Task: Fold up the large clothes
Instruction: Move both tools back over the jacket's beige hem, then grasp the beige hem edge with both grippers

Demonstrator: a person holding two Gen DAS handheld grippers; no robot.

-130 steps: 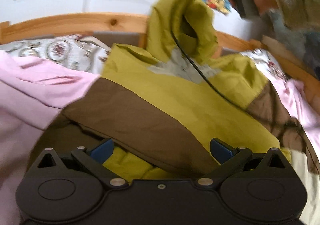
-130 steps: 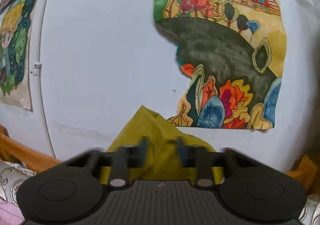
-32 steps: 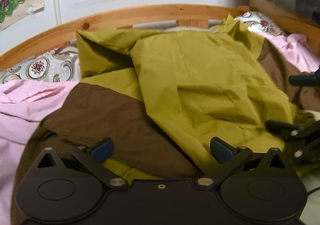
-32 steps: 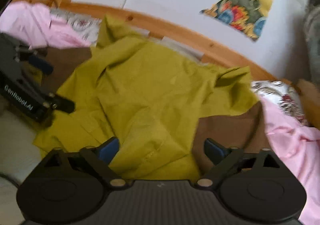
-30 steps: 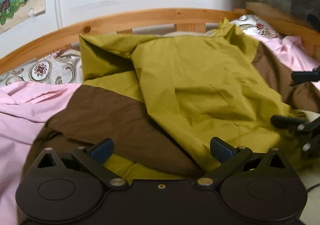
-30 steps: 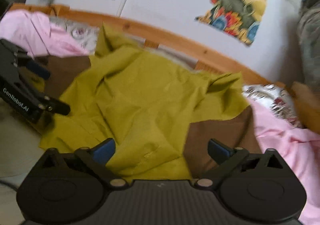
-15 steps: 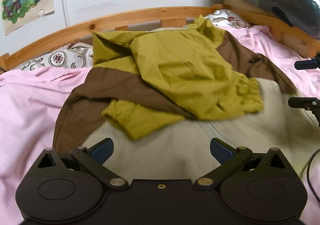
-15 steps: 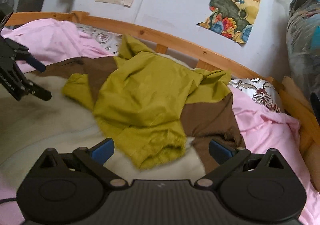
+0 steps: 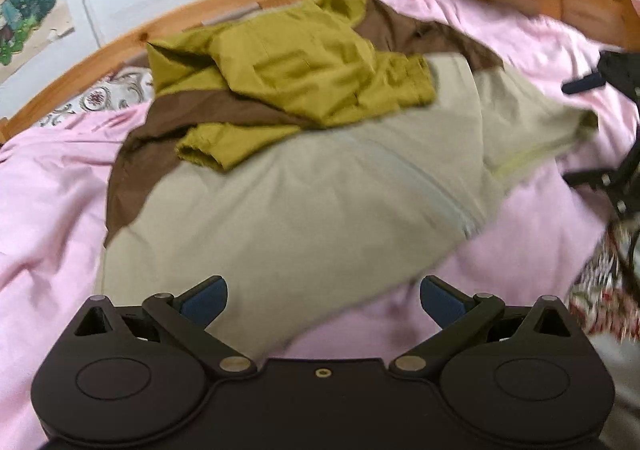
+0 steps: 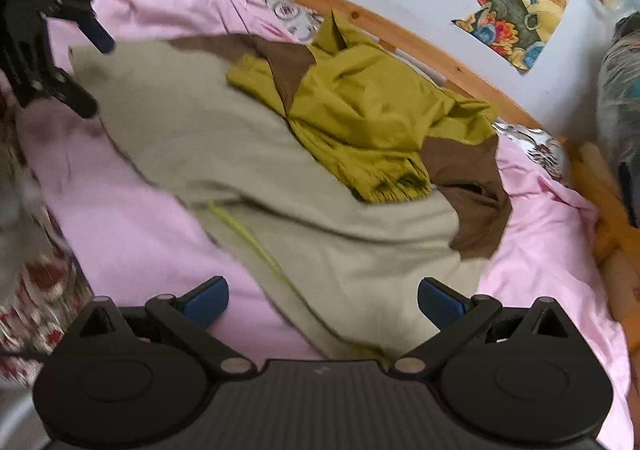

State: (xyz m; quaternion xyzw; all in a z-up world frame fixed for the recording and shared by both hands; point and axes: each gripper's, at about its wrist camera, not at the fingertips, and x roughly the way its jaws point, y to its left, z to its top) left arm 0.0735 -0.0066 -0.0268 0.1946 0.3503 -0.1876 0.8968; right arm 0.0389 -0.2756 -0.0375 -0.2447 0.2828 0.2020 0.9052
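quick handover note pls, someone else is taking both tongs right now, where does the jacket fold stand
Left tongs: open, empty, held above the near hem.
Right tongs: open, empty, by the jacket's other side.
Jacket: spread on the pink bedsheet, beige body toward you, brown band and olive top toward the wooden bed frame.
Done: both olive sleeves are folded in over the chest, though bunched.
Left: smooth the sleeves, then fold the body up, probably from the near hem.

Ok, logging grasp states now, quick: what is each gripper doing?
Left gripper: open, holding nothing.
Right gripper: open, holding nothing.
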